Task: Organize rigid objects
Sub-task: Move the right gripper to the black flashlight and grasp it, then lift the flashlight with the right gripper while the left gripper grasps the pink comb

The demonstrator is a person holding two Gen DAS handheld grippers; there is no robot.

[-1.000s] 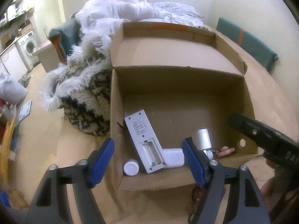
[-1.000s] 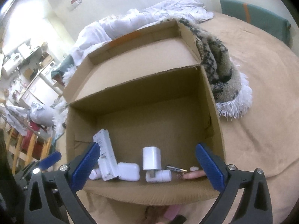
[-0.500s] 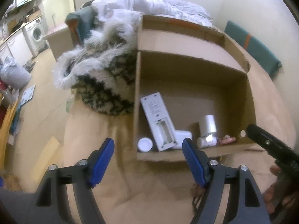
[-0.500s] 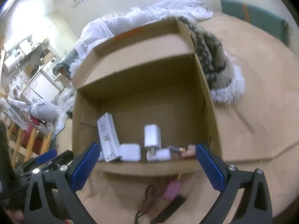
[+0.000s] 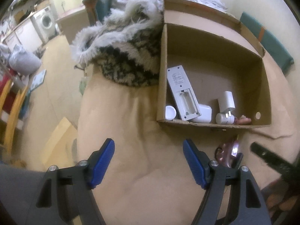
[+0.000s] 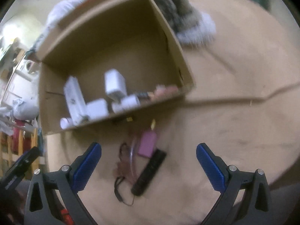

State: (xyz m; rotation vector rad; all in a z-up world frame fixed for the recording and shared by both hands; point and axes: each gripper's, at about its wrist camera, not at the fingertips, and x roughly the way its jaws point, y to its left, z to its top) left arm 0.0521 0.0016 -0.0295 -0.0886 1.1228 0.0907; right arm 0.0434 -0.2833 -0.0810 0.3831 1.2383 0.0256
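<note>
Right wrist view is motion-blurred but readable: my right gripper [image 6: 148,159] stands with jaws wide apart and nothing between them, hanging over the tan blanket [image 6: 234,131] just in front of the cardboard box [image 6: 116,112]. Below it lie the items not yet sorted: a black remote [image 6: 150,172], a pink flat item [image 6: 148,144] touching the remote's far end, and a tangle of dark cord [image 6: 121,168] beside them. A small yellow piece [image 6: 153,124] sits near the box's front edge; I cannot identify it. In the left wrist view my left gripper [image 5: 148,161] is likewise open and empty, over bare blanket to the left of that pile. Inside the box I count a white remote [image 5: 181,91] lying face down with its battery bay uncovered, a white round cap [image 5: 170,112], a white adapter block [image 5: 203,113], a white plug charger [image 5: 226,105] and something pinkish [image 5: 243,120] at the front wall. My judgement: roughly half done or better; the remote and pink item remain outside. The fur blanket [image 5: 127,56] beside the box looks unrelated.
</note>
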